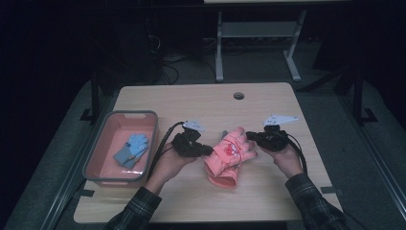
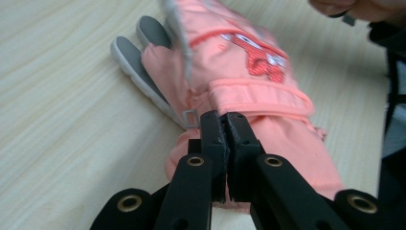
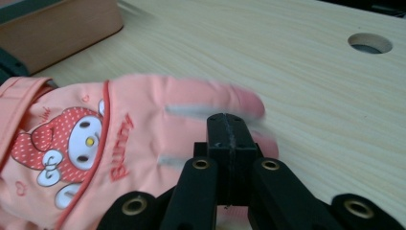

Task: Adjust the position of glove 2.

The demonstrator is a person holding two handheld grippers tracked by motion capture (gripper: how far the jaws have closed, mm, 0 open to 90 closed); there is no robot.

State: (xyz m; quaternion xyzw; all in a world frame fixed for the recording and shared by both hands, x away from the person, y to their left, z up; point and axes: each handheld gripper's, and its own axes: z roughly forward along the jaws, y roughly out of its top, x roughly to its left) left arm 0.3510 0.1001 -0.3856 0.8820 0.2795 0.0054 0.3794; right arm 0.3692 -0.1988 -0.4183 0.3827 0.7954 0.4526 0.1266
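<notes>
Left tongs (image 2: 225, 125) closed on cuff strap of padded pink fabric glove (image 1: 229, 155); right tongs (image 3: 230, 125) closed on its fingertips. Glove on wooden table (image 1: 201, 103).

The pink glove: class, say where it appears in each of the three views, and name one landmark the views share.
High view: the pink glove lies at the table's centre, between the two tongs.
Left gripper view: it runs from the upper middle to the lower right, wrist end at the shut jaws.
Right gripper view: it covers the left and centre, fingers at the shut jaws.
Shared landmark: the glove's cartoon patch.
</notes>
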